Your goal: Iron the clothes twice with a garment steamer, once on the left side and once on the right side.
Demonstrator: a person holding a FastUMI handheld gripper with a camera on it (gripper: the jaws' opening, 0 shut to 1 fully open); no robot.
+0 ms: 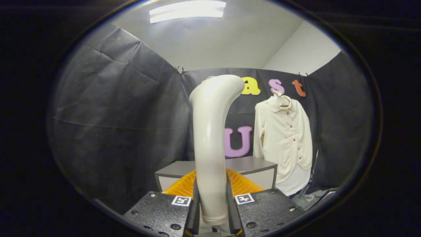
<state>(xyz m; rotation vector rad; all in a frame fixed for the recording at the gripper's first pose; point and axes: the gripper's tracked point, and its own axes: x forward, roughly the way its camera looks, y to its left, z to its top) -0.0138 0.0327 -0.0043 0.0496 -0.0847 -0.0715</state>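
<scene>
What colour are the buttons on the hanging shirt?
Reddish-brown buttons on the cream shirt, gripper view.

Steamer handle (212, 144) between claw (213, 200) fingers; shirt (286, 138) beyond, rightward.

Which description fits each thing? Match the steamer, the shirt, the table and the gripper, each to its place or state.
Things:
1. steamer
2. shirt
3. table
4. gripper

Descriptions:
A. hangs on the booth's wall, buttoned up
B. stands low, beyond the fingers, below the shirt's level
C. upright between the fingers, curved at the top
D. shut, both fingers pressing on a handle

Pairs: 1-C, 2-A, 3-B, 4-D
</scene>
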